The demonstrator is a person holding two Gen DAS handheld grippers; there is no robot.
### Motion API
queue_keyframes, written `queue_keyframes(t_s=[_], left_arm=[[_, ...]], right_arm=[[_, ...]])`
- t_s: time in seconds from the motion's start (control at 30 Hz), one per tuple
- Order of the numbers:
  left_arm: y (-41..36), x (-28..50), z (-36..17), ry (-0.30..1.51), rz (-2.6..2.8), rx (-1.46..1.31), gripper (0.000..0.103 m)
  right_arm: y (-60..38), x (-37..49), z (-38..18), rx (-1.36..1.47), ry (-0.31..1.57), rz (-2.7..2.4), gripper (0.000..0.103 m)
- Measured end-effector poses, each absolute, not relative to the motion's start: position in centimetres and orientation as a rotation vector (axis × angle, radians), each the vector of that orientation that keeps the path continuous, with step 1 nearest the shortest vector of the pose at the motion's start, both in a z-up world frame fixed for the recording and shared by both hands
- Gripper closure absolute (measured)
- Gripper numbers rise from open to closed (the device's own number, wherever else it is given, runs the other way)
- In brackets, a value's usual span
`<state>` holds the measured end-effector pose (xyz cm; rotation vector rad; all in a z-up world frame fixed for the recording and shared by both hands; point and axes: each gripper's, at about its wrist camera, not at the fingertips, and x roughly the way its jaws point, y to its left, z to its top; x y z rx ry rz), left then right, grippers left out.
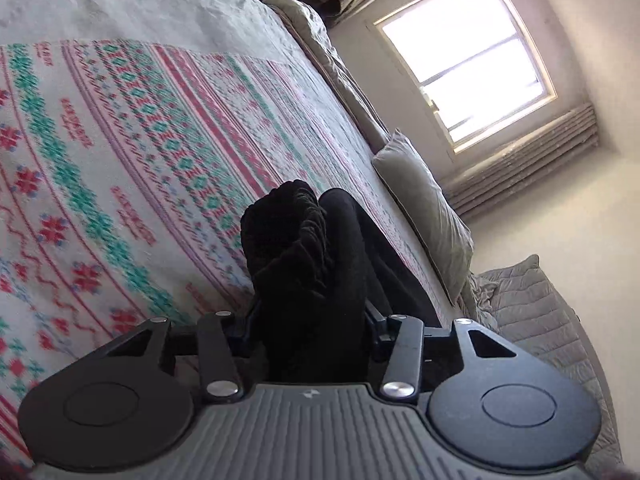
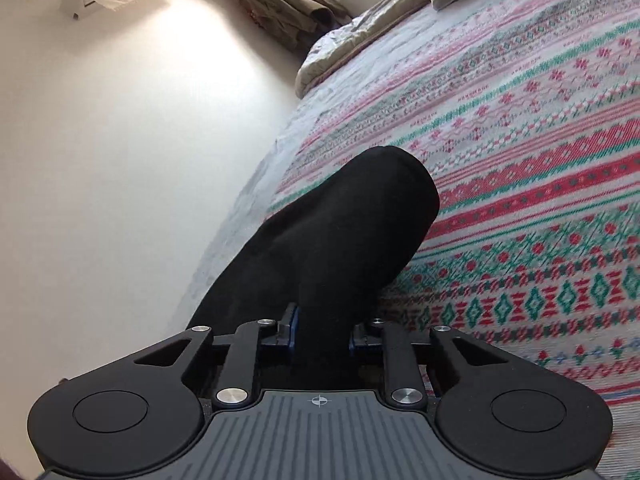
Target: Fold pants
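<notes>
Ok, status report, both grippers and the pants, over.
Left gripper shut on black pants. Right gripper shut on them too. Pants bunched above patterned blanket. Nothing in the way.

pants (image 1: 304, 264) are a soft matt black cloth, ribbed and gathered at one end, smoother in the right wrist view (image 2: 340, 232). both tongs (image 1: 310, 320) (image 2: 322, 332) look like matt black plastic with shiny metal rivets. bed's blanket (image 1: 120, 152) is a coarse woven knit-pattern cloth, pillow (image 1: 424, 208) plain matt fabric.
</notes>
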<state>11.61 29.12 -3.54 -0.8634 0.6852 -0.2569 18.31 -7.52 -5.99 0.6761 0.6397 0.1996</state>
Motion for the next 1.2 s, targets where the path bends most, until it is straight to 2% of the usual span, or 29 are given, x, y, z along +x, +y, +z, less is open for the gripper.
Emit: queue_keyframes(t_s=[0.5,0.8,0.9,0.97,1.0,1.1,1.2], left_arm=[[7.4,17.5,-3.5,0.822,-0.514,-0.781,0.045],[4.0,19.4,-4.2,0.727,-0.516,-0.812,0.044],[2.7,20.7,-5.5,0.768,-0.428,-0.748,0.035],[2.4,21.3,-6.6,0.784,-0.398,-0.708,0.025],[2.4,21.4,-6.7,0.775,-0.409,-0.707,0.024],[2.5,21.4,-5.7,0.787,-0.397,-0.669,0.022],[2.6,20.8,-4.5,0.766,-0.376,-0.611,0.016]], right_arm=[[-25.9,7.9,-0.5,0.727,0.534,-0.095,0.082],[-30.7,8.4,0.7,0.719,0.423,-0.056,0.082],[-31.9,9.9,-0.8,0.721,0.425,-0.103,0.077],[-33.1,10.9,-3.3,0.729,0.475,-0.205,0.054],[-33.5,11.3,-4.4,0.715,0.511,-0.262,0.048],[-34.3,10.5,-5.6,0.74,0.517,-0.268,0.047],[-34.3,9.1,-4.1,0.735,0.485,-0.257,0.04]])
